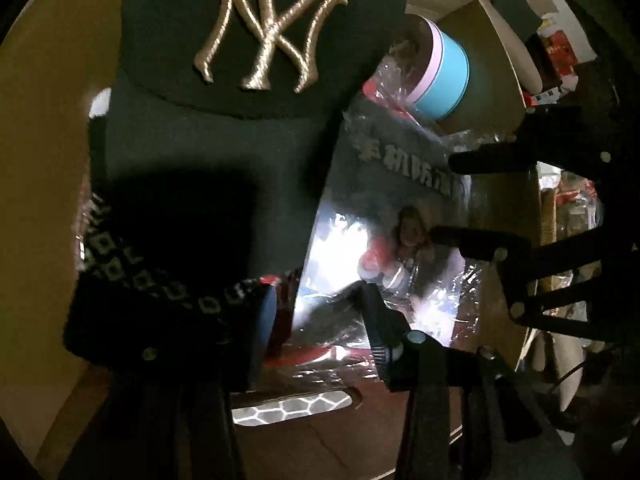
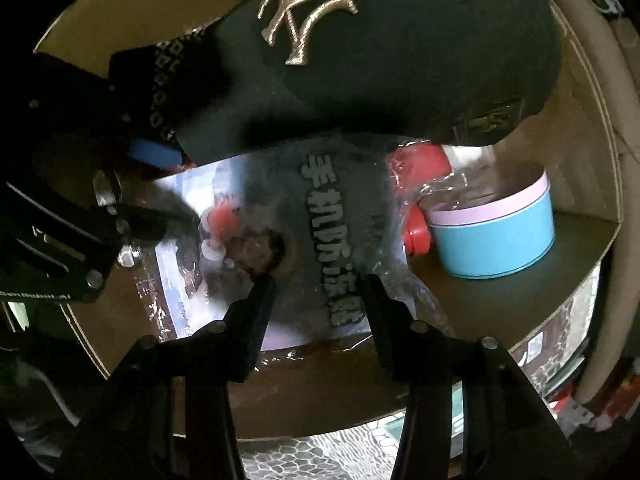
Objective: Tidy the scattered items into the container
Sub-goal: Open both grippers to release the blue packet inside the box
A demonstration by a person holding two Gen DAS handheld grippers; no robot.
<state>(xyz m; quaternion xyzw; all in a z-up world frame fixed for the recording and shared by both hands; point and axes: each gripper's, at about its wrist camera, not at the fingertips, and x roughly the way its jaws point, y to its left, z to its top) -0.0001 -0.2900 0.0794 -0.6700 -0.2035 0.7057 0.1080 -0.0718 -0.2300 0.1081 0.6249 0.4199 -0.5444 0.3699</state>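
A glossy plastic packet (image 2: 280,236) with Chinese print is laid flat inside the cardboard box (image 2: 580,152), partly tucked under the brim of a dark cap (image 2: 400,72) with a gold NY logo. Just beside it a blue tin with a pink lid (image 2: 496,232) is seen (something red (image 2: 416,236) is wedged between them). The right gripper (image 2: 316,300) is held partly open right over the packet, nothing pinched. The left gripper (image 1: 304,316) is also seen partly open near the packet's edge; whether anything is clamped can't be told.
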